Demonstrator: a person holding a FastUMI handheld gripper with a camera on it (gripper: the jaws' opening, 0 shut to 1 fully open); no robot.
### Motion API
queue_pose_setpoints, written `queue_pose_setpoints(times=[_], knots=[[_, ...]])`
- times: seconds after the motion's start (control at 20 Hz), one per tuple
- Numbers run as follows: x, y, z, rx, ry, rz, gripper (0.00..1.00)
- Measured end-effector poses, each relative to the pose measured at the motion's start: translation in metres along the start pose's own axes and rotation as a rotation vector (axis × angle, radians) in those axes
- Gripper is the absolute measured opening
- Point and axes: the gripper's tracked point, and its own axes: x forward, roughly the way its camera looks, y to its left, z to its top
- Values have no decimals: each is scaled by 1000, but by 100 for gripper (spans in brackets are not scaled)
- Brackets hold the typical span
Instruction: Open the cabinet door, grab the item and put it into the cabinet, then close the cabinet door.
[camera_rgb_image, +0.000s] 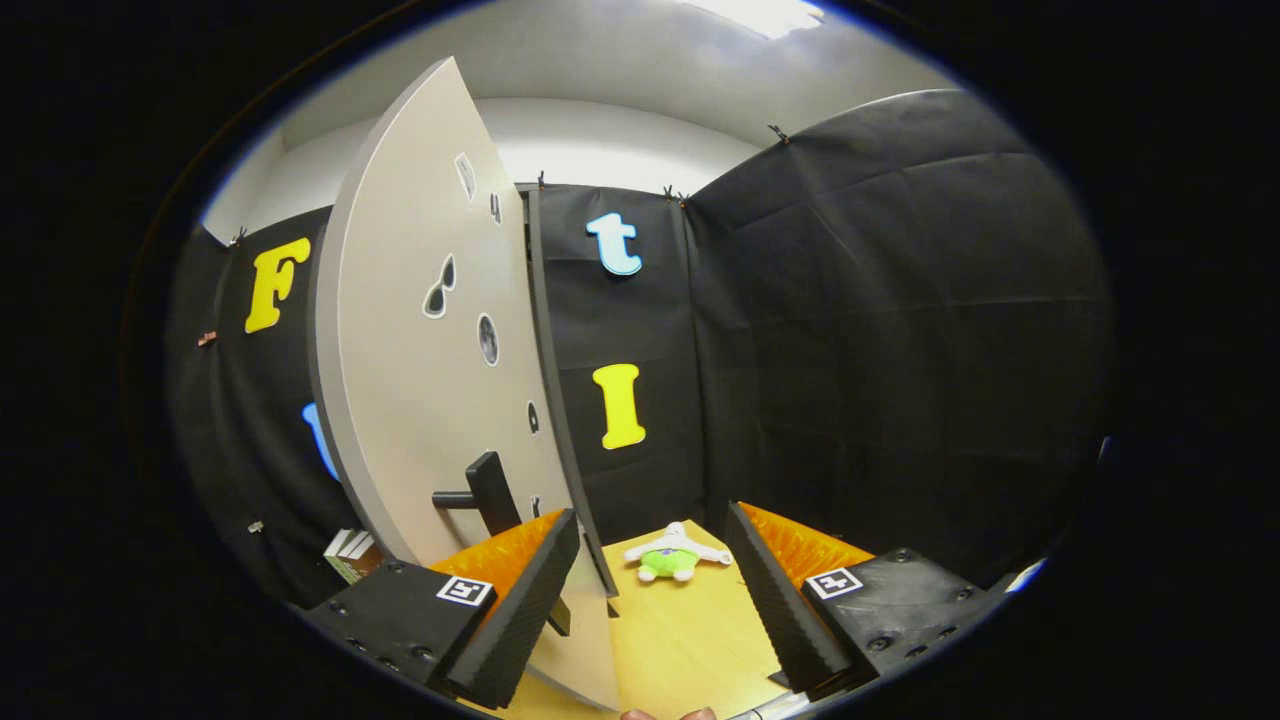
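My gripper (655, 590) is wide open, holding nothing; I'd drive straight over the plush toy (672, 556), clear of the cabinet door (430, 330)

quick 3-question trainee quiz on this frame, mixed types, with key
1. True or false: the tongs are shut on the plush toy.
2. Where does the plush toy lie? A) on the wooden tabletop, just ahead of the fingers B) inside the cabinet C) on the books
3. Fill in: the dark handle is mounted on the cabinet ____.

Key: 1 false, they are open and hold nothing; 2 A; 3 door.
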Motion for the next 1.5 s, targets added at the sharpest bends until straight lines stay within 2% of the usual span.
queue_pose_setpoints(times=[0.25, 0.55, 0.7, 1.15, 1.5], knots=[[0, 52, -11, 9, 13, 100, 98], [5, 160, -33, 4, 55, 300, 98], [7, 182, -31, -18, 51, 344, 98], [0, 199, -39, -44, 57, 367, 98], [-7, 203, -42, -123, 37, 359, 98]])
